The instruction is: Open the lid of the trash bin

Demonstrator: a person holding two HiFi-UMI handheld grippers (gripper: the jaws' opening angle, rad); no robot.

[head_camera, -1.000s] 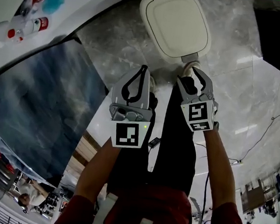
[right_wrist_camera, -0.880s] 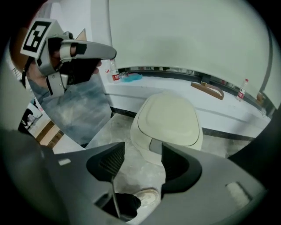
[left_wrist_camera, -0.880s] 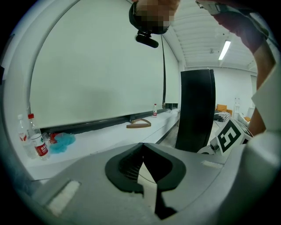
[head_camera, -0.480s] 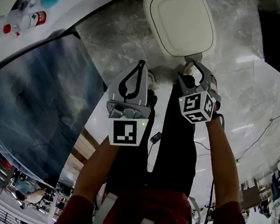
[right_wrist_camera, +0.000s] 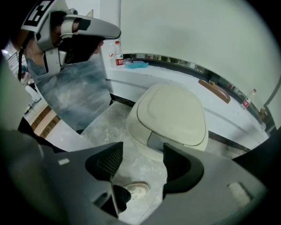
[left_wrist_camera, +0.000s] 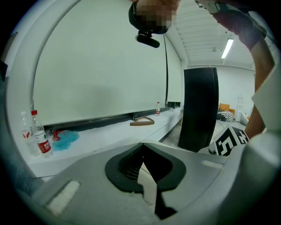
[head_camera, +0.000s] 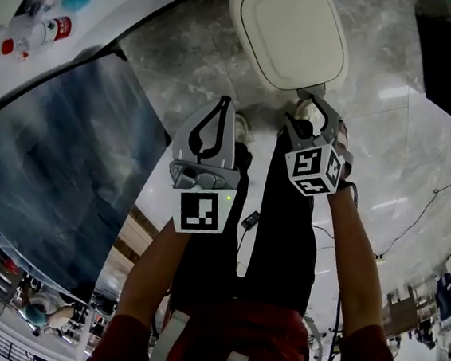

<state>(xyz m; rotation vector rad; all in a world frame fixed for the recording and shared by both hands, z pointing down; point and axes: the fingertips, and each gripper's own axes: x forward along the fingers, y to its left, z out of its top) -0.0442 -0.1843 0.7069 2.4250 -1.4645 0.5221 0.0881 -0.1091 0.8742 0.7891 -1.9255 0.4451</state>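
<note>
The trash bin (head_camera: 289,34) stands on the marble floor with its cream lid (right_wrist_camera: 172,113) down; a grey press tab (right_wrist_camera: 154,140) sits at its front edge. My right gripper (head_camera: 307,112) hangs just in front of that tab, pointing steeply down. In the right gripper view the right gripper (right_wrist_camera: 142,159) is open, nothing lies between its fingers, and the bin's front lies just beyond the tips. My left gripper (head_camera: 226,108) is held beside it to the left, away from the bin, shut and empty. In its own view the left gripper (left_wrist_camera: 142,149) faces a white wall.
A blue-grey marbled panel (head_camera: 59,166) lies left of the bin. A white ledge (head_camera: 20,2) behind carries bottles (head_camera: 49,33) and a blue cloth (right_wrist_camera: 138,64). A black pillar (left_wrist_camera: 199,107) stands at the right. A person's shoe (right_wrist_camera: 136,191) is under the right gripper.
My right gripper has sunk toward the front of the bin, rolled a little, and its jaws have spread wider. The left gripper has stayed put.
</note>
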